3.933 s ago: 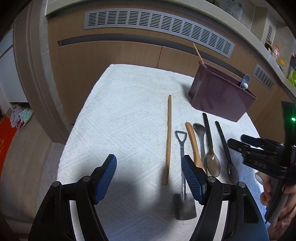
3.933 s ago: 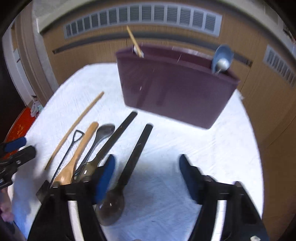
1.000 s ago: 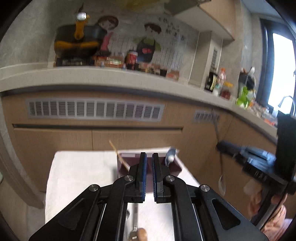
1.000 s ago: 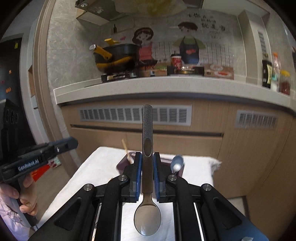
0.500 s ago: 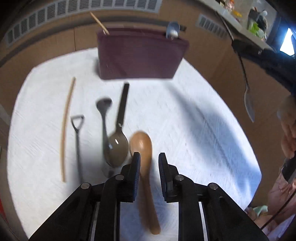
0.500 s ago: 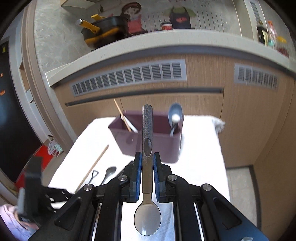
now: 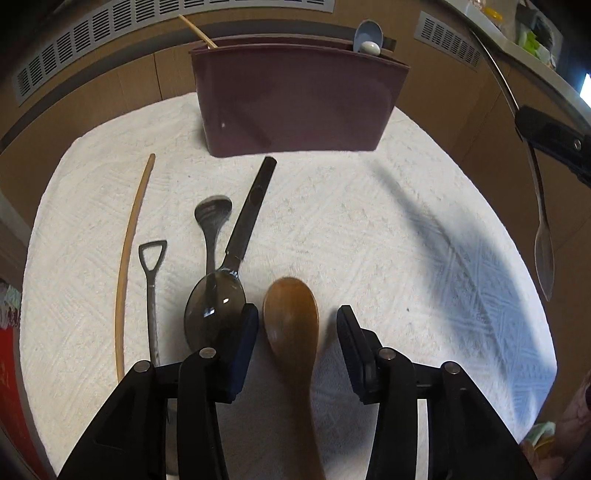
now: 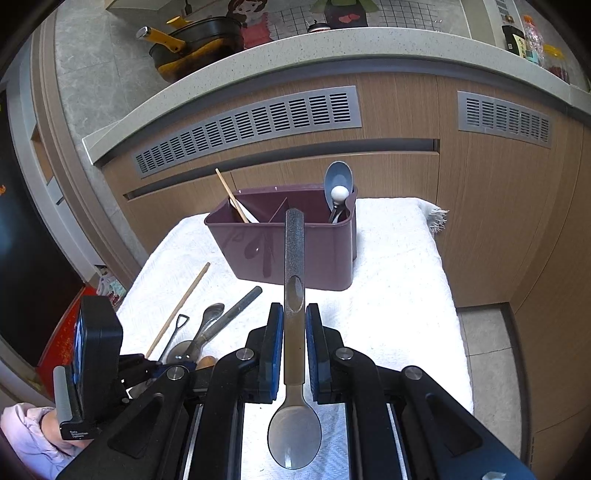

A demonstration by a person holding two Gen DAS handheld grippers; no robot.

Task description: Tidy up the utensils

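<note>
A brown wooden spoon [image 7: 291, 321] lies on the white towel [image 7: 406, 258], its bowl toward the caddy. My left gripper [image 7: 295, 325] straddles that bowl; its jaws are opening and the blue pads [image 7: 245, 332] stand clear of the wood. My right gripper [image 8: 294, 332] is shut on a grey spoon [image 8: 294, 432], with the handle pointing ahead at the maroon caddy [image 8: 291, 254] and the bowl toward the camera. In the left wrist view that grey spoon [image 7: 543, 254] hangs at the right, above the towel. The caddy [image 7: 295, 99] holds a chopstick [image 7: 195, 27] and a blue spoon [image 7: 367, 35].
Left of the wooden spoon lie a dark spoon with a black handle [image 7: 218, 306], a metal spoon [image 7: 212, 218], a shovel-handled spoon [image 7: 151, 280] and a wooden chopstick [image 7: 129, 258]. Wooden cabinet fronts [image 8: 480, 221] stand behind the table. A person's sleeve [image 8: 22, 432] shows low on the left.
My left gripper came down to the towel and its jaws spread apart, leaving the wooden spoon lying between them. My right gripper sank and tipped toward the caddy, still gripping the grey spoon.
</note>
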